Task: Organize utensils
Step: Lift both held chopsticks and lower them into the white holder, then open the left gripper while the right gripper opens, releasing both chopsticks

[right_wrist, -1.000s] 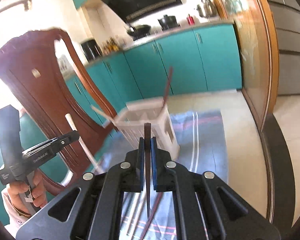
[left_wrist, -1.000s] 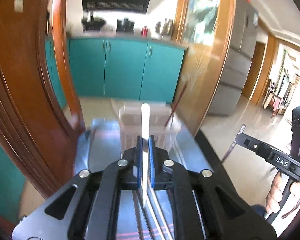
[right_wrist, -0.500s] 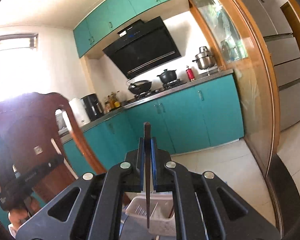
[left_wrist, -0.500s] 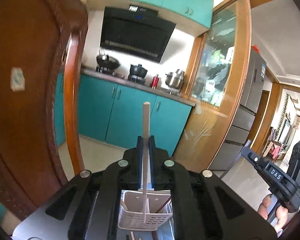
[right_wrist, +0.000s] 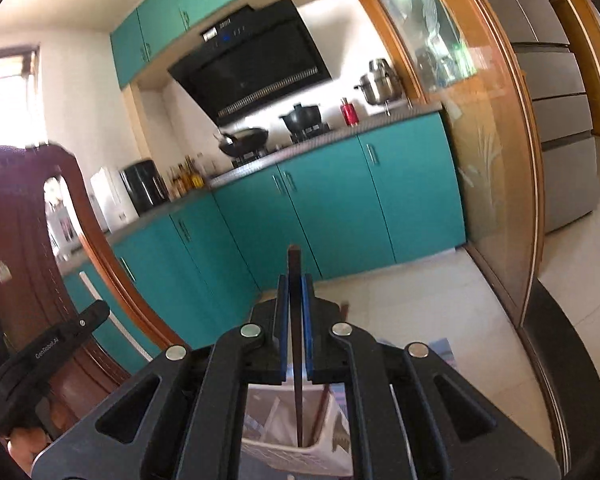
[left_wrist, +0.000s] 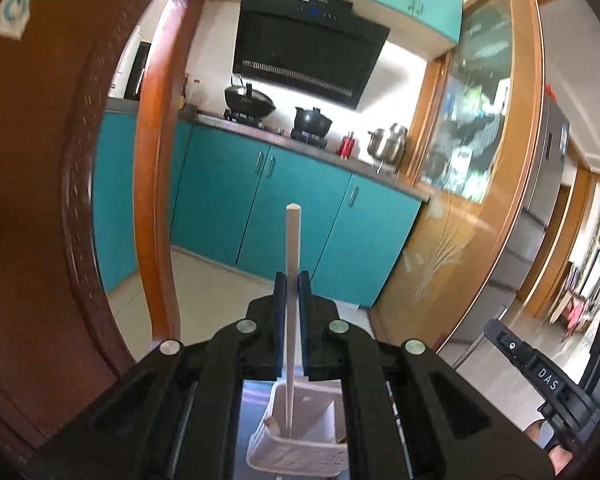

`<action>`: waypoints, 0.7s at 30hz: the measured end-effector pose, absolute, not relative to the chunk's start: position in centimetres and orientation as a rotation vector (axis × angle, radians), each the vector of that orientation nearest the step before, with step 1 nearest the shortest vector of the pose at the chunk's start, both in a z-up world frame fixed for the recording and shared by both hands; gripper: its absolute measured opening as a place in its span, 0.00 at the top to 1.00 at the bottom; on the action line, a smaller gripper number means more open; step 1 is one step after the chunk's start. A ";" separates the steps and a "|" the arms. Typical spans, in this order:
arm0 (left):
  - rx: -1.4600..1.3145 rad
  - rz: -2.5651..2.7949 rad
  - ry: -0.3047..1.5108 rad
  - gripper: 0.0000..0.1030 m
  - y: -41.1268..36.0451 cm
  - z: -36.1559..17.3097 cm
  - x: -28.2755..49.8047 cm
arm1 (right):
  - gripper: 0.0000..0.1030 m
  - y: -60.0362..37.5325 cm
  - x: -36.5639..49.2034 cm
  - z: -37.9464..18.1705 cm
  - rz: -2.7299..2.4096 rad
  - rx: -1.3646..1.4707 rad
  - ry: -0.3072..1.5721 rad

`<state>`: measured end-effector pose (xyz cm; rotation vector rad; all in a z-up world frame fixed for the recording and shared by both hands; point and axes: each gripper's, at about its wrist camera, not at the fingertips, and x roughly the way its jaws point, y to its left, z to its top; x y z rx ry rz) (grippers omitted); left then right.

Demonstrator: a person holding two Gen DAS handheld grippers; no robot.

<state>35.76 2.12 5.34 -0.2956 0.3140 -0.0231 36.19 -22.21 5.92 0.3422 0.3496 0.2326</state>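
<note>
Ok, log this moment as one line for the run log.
left gripper: shut on white chopstick | right gripper: shut on dark chopstick | both tips over white utensil basket | not released

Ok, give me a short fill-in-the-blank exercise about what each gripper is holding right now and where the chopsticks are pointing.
1. The left gripper is shut on a ____ chopstick.
2. The right gripper is shut on a ____ chopstick.
3. Below each chopstick's lower end sits a white slotted ____.
4. On the counter between the black pot and the steel pot stands a ____ bottle.

Missing words: white; dark brown; basket; red
</note>
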 end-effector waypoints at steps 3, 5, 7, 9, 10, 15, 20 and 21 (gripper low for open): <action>-0.280 -0.016 0.337 0.93 1.5 4.2 35.5 | 0.93 -22.2 36.2 4.4 0.237 0.357 0.378; -0.290 -0.023 0.352 0.93 1.5 3.6 35.4 | 0.93 -22.1 36.2 3.7 0.240 0.360 0.397; -0.300 -0.024 0.367 0.93 1.5 2.9 35.4 | 0.93 -22.0 36.2 3.3 0.239 0.351 0.409; -0.303 -0.024 0.383 0.93 1.6 2.4 35.6 | 0.93 -21.7 35.9 2.8 0.235 0.321 0.412; -0.305 -0.023 0.392 0.93 1.6 2.1 35.6 | 0.93 -21.6 35.7 2.6 0.233 0.308 0.410; -0.285 -0.022 0.416 0.93 1.6 1.1 35.1 | 0.90 -21.9 34.1 1.6 0.243 0.256 0.388; -0.256 -0.015 0.420 0.90 1.2 0.7 34.5 | 0.56 -23.9 32.4 0.4 0.238 0.296 0.368; -0.247 -0.012 0.414 0.86 1.1 0.6 34.2 | 0.55 -24.4 32.0 0.0 0.232 0.312 0.364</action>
